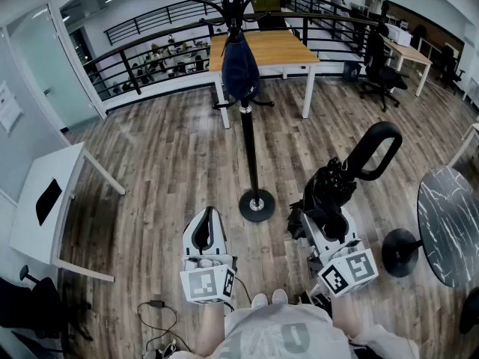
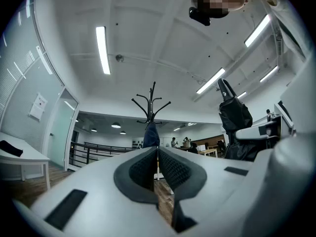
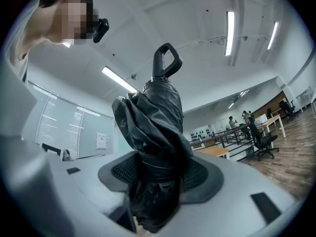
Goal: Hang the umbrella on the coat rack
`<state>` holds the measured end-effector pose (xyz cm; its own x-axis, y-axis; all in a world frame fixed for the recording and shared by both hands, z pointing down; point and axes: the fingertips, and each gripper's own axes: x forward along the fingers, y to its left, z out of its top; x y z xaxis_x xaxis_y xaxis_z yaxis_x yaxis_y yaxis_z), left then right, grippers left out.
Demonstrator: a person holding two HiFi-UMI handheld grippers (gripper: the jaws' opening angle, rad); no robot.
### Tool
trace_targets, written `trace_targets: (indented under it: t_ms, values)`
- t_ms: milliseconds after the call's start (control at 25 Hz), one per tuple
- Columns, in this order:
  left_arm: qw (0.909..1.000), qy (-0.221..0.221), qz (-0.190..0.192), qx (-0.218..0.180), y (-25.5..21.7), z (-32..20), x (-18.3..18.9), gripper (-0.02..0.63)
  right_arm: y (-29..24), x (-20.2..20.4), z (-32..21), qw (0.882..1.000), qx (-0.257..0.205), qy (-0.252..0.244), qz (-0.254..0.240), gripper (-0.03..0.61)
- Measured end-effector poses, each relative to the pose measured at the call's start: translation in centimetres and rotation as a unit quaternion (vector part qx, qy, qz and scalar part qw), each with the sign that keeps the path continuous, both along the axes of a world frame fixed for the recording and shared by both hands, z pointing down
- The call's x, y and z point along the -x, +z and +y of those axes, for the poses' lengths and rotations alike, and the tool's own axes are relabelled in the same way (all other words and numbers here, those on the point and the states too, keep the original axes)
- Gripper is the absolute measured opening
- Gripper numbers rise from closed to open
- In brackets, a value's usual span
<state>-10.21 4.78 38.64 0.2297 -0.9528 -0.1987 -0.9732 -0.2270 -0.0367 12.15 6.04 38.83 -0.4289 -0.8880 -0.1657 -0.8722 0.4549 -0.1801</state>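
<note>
Folded black umbrella [image 3: 155, 132] clamped in right gripper [image 3: 158, 172], jaws wide around the bundled canopy, loop handle [image 3: 166, 60] pointing up. Held right of coat rack [image 1: 250, 133], apart from it, above wood floor [image 1: 165, 163]. Left gripper [image 2: 157, 168] empty, pads together, near-left of rack base [image 1: 257, 205]. Navy bag [image 1: 241, 69] on upper rack.

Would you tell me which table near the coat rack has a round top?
The dark marbled table on the right; the wooden-topped table and the white table are both rectangular.
</note>
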Motion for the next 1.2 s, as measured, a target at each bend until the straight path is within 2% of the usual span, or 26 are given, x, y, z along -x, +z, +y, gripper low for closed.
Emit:
trace_targets:
  t_ms: [480,680,1200]
  values:
    - [1.0,0.002,-0.002,-0.003,0.3,-0.2,-0.7,0.034,0.7,-0.9,-0.6,1.0,0.006,0.002,-0.002,0.262]
    - [1.0,-0.006,0.0,0.003,1.2,0.2,-0.9,0.034,0.3,-0.9,-0.5,1.0,-0.007,-0.004,0.019,0.262]
    - [0.9996,-0.025,0.012,0.001,1.1,-1.9,-3.7,0.034,-0.1,-2.8,-4.1,0.999,-0.008,-0.045,0.006,0.262]
